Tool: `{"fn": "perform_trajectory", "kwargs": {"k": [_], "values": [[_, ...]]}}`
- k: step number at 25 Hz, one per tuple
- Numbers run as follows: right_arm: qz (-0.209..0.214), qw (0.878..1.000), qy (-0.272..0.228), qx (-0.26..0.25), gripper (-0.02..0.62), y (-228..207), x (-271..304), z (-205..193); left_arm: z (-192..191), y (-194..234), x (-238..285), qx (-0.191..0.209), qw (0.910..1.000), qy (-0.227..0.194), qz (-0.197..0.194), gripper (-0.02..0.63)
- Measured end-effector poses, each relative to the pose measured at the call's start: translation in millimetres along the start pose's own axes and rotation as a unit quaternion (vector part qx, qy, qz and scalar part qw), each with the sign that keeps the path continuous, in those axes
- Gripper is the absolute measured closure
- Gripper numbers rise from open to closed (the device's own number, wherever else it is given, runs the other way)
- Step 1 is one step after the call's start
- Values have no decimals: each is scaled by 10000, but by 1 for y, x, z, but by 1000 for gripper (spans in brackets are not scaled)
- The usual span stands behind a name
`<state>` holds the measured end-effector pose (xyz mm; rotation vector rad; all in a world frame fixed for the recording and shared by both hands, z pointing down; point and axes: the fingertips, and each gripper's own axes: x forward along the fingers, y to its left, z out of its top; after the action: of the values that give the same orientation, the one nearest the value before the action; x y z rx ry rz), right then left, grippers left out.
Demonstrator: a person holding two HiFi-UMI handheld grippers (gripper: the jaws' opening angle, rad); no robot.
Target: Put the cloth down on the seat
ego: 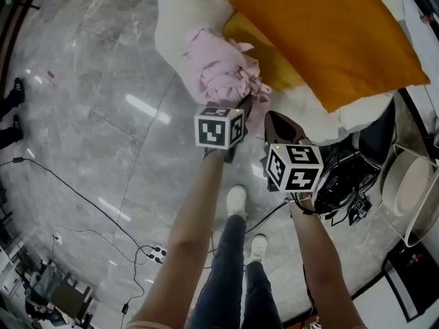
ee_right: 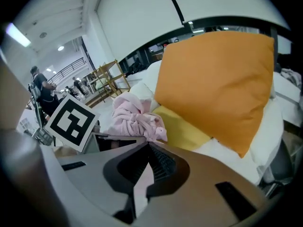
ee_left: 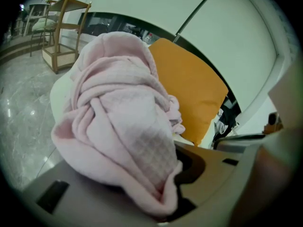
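Note:
A bunched pink cloth (ego: 219, 67) hangs over the front edge of the white seat (ego: 178, 26). My left gripper (ego: 241, 107) is shut on the cloth's lower folds. In the left gripper view the cloth (ee_left: 118, 122) fills the middle and hides the left gripper's (ee_left: 165, 178) tips. The right gripper (ego: 278, 123) is beside it to the right, just in front of the seat, shut with nothing in it. In the right gripper view its tips (ee_right: 147, 143) meet, and the cloth (ee_right: 135, 117) lies just beyond them to the left.
An orange cushion (ego: 322, 33) leans on the seat over a yellow one (ego: 274, 60). Black gear with cables (ego: 343, 177) and a white round object (ego: 411, 184) stand at the right. A power strip (ego: 156, 253) and cords lie on the marble floor. Wooden chairs (ee_left: 64, 32) stand far off.

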<state>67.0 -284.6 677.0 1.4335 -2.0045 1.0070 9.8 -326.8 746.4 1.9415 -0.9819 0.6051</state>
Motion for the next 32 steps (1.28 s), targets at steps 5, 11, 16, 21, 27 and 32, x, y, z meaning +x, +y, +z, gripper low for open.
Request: {"fn": "perform_trajectory", "kwargs": {"k": [5, 11, 16, 21, 27, 32], "values": [[-24, 9999, 113, 86, 588, -5, 7, -12, -5, 3, 19, 90, 9997, 223, 4, 433], [-95, 9998, 167, 88, 588, -10, 12, -19, -19, 11, 34, 209, 9984, 529, 44, 428], [-114, 9996, 256, -22, 588, -13, 18, -28, -32, 16, 42, 199, 9974, 684, 127, 419], [-116, 9993, 368, 5, 588, -10, 23, -36, -38, 22, 45, 157, 9962, 812, 287, 393], [-156, 9986, 488, 86, 588, -15, 25, -47, -46, 38, 51, 231, 9912, 1089, 717, 336], [-200, 9984, 524, 85, 588, -17, 25, -49, -45, 51, 45, 191, 9876, 1108, 1095, 278]]}}
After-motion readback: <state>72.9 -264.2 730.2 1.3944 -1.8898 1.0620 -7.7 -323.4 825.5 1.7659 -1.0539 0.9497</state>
